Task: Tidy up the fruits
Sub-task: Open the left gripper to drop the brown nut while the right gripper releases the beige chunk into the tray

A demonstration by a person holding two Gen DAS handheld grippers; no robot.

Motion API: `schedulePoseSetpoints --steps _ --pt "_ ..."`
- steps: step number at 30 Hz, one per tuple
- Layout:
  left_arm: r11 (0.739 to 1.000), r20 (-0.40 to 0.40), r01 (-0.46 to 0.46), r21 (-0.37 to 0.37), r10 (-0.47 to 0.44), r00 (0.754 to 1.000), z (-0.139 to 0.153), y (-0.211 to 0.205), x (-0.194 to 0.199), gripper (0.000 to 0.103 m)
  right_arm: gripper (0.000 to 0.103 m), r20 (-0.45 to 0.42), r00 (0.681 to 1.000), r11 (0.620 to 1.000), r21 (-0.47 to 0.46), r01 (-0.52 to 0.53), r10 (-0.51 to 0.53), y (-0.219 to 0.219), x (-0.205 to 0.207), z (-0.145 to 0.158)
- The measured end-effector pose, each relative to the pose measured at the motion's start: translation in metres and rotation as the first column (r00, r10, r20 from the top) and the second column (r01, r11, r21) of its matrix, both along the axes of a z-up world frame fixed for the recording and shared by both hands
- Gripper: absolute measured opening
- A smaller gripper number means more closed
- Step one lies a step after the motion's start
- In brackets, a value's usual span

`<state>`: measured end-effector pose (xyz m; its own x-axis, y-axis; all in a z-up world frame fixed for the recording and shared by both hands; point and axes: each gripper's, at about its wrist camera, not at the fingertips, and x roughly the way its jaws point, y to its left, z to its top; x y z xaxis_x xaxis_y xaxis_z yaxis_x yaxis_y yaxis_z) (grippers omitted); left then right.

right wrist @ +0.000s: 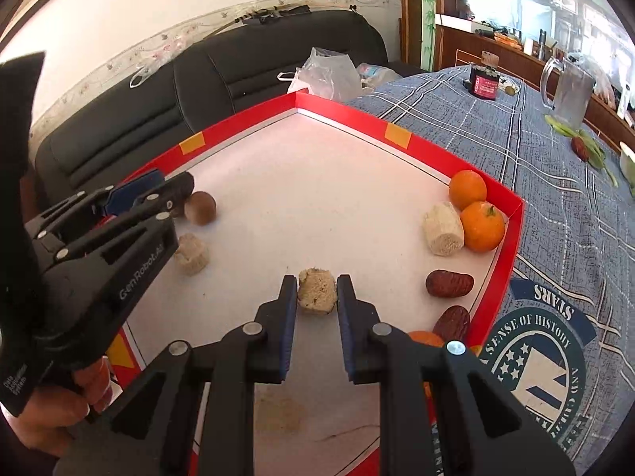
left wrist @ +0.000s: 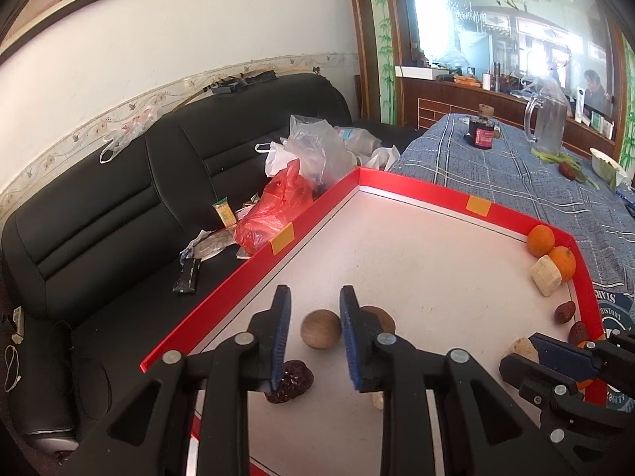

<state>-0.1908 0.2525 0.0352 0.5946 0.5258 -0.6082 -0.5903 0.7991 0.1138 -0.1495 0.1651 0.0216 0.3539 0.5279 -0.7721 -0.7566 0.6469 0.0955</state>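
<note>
Right tool (right wrist: 316, 291), centre-bottom of its view, has its blue-padded jaws bracketing a beige, crumbly corn-cob chunk (right wrist: 317, 289) w/ slim gaps showing, so spread, not yet pinching. Left tool (left wrist: 314, 319), lower centre of its view, is spread too, a brown round walnut-like fruit (left wrist: 320, 329) framed between its jaws. Oranges (right wrist: 474, 210) & dark red dates (right wrist: 449, 283) sit grouped along the right wall of the red-rimmed white tray (right wrist: 337, 109) on the desk, apparently sorted by kind.

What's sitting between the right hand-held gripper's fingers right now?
A pale crumbly chunk sits between the right hand-held gripper fingers, seen in the right wrist view.
</note>
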Motion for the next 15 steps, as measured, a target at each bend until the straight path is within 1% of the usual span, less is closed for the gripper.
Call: schedulePoseSetpoints --steps 1,5,7,8,10,11,12,13,14,15 --pt "1.000 -0.001 -0.007 0.000 0.007 1.000 0.000 0.001 0.000 0.040 0.023 0.003 1.000 1.000 -0.002 -0.002 0.002 0.000 -0.001 0.000" --pt "1.000 0.007 -0.024 0.012 0.024 1.000 0.006 -0.001 -0.004 0.050 0.023 0.026 1.000 1.000 0.011 0.001 -0.002 -0.007 -0.003 0.006" --pt "0.999 0.020 -0.029 0.014 0.029 0.999 0.010 -0.004 -0.007 0.062 0.023 0.032 0.999 0.999 0.044 -0.001 0.000 -0.014 -0.004 0.013" --pt "0.999 0.029 -0.032 0.017 0.032 0.999 0.013 -0.005 -0.009 0.064 0.023 0.040 0.999 0.998 0.069 0.003 -0.005 -0.021 -0.005 0.019" --pt "0.999 0.049 -0.034 0.023 0.033 0.998 0.019 -0.009 -0.012 0.072 0.024 0.062 0.998 0.995 0.102 0.014 -0.021 -0.031 -0.006 0.028" --pt "0.999 0.057 -0.033 0.026 0.032 0.998 0.022 -0.010 -0.013 0.074 0.027 0.080 0.996 0.992 0.125 0.028 -0.038 -0.040 -0.007 0.034" --pt "0.999 0.068 -0.032 0.033 0.030 0.997 0.026 -0.014 -0.015 0.079 0.030 0.089 0.995 0.989 0.143 0.040 -0.053 -0.046 -0.007 0.039" --pt "0.999 0.076 -0.031 0.042 0.027 0.997 0.029 -0.017 -0.016 0.081 0.038 0.096 0.993 0.985 0.163 0.054 -0.070 -0.052 -0.007 0.043" --pt "0.998 0.085 -0.026 0.056 0.022 0.996 0.034 -0.022 -0.018 0.082 0.046 0.106 0.990 0.980 0.185 0.073 -0.093 -0.060 -0.008 0.048" --pt "0.998 0.088 -0.023 0.067 0.017 0.996 0.037 -0.026 -0.018 0.082 0.048 0.121 0.985 0.974 0.207 0.094 -0.120 -0.069 -0.009 0.054"
